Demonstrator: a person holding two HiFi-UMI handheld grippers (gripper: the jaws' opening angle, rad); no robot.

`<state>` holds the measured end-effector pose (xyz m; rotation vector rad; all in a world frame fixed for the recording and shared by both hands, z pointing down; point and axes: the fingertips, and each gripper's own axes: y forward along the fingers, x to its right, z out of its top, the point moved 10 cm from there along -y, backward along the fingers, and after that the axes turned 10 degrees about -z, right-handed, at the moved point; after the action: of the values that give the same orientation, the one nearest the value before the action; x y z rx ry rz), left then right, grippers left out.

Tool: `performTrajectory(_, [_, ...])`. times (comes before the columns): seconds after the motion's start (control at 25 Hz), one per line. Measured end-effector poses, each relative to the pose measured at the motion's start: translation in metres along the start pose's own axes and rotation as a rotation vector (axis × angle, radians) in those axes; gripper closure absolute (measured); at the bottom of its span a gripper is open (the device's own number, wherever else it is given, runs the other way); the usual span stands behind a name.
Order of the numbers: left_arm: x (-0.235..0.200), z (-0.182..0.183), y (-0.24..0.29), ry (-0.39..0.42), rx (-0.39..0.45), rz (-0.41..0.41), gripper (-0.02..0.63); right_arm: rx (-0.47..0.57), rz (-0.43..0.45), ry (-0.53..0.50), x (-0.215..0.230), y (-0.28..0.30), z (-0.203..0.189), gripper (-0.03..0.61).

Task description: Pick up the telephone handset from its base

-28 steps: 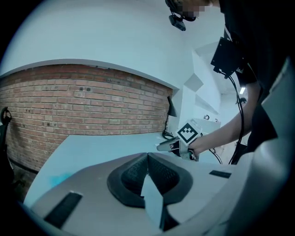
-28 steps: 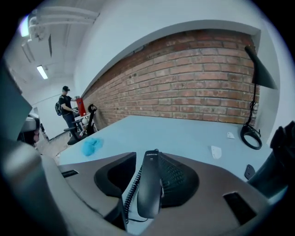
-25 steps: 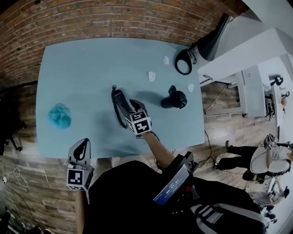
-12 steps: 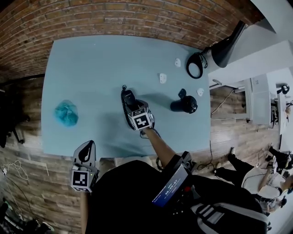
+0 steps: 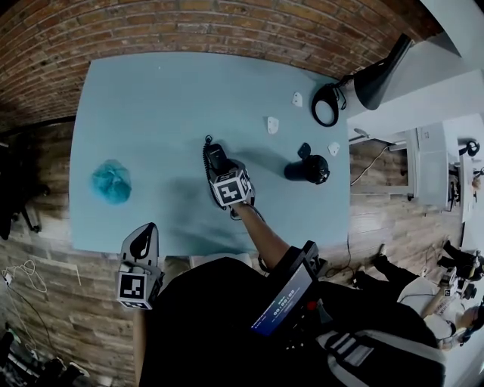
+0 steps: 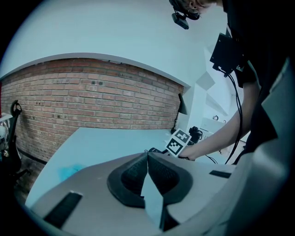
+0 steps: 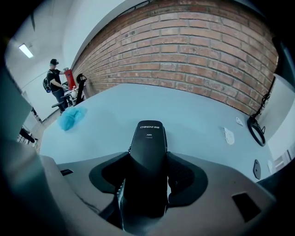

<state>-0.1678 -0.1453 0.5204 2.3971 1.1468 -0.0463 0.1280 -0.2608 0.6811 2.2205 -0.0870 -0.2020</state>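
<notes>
The black telephone handset (image 5: 216,157) lies on the pale blue table (image 5: 151,98), with its coiled cord (image 5: 205,148) at its left. The base under it is hard to make out. My right gripper (image 5: 221,169) points steeply down over the handset. In the right gripper view the handset (image 7: 148,138) fills the space between the two pads, with thin slits of light on either side. The right gripper (image 7: 148,162) is opening its jaws around it. My left gripper (image 5: 143,236) hangs off the table's near edge, and in the left gripper view it (image 6: 147,159) is shut on nothing.
A crumpled blue cloth (image 5: 111,181) lies at the table's left. A black rounded object (image 5: 308,168) sits right of the phone, with small white pieces (image 5: 272,125) and a black ring (image 5: 325,106) toward the far right corner. A brick wall (image 5: 189,23) backs the table. A person (image 7: 55,80) stands far off.
My right gripper has sunk and tipped down onto the handset, which now lies between its jaws. The left gripper has hardly moved.
</notes>
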Motion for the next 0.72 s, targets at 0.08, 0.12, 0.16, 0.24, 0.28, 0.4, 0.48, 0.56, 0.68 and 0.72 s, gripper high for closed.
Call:
performTrajectory(0.08, [-0.001, 0.000, 0.000, 0.002, -0.002, -0.003, 0.595, 0.000, -0.005, 0.000, -0.001, 0.000, -0.001, 0.330])
performTrajectory(0.12, [-0.002, 0.000, 0.000, 0.003, -0.002, -0.005, 0.595, 0.000, -0.009, -0.001, -0.001, 0.000, -0.001, 0.331])
performTrajectory(0.16, [-0.003, 0.001, 0.000, 0.005, -0.002, -0.008, 0.595, 0.000, -0.013, -0.003, 0.000, 0.000, 0.000, 0.331])
performTrajectory(0.24, [-0.005, 0.001, 0.000, 0.008, -0.002, -0.013, 0.595, 0.004, -0.018, -0.002, 0.001, -0.003, 0.002, 0.331])
performTrajectory(0.28, [-0.005, 0.000, 0.001, 0.010, -0.003, -0.015, 0.595, 0.009, -0.016, 0.000, 0.001, -0.005, 0.004, 0.331])
performTrajectory(0.4, [-0.006, -0.002, 0.002, 0.005, 0.001, -0.018, 0.595, 0.022, -0.018, 0.004, 0.003, -0.006, 0.008, 0.331])
performTrajectory(0.48, [-0.006, -0.002, 0.003, 0.002, 0.003, -0.024, 0.595, 0.021, -0.017, 0.006, 0.004, -0.008, 0.010, 0.331])
performTrajectory(0.56, [-0.006, -0.001, 0.004, 0.006, 0.004, -0.031, 0.595, 0.020, -0.013, 0.009, 0.004, -0.010, 0.012, 0.331])
performTrajectory(0.68, [-0.009, 0.001, 0.005, 0.009, 0.011, -0.041, 0.595, 0.027, -0.016, 0.015, 0.005, -0.014, 0.015, 0.331])
performTrajectory(0.72, [-0.010, 0.001, 0.005, 0.009, 0.014, -0.042, 0.595, 0.031, -0.019, 0.017, 0.006, -0.015, 0.016, 0.331])
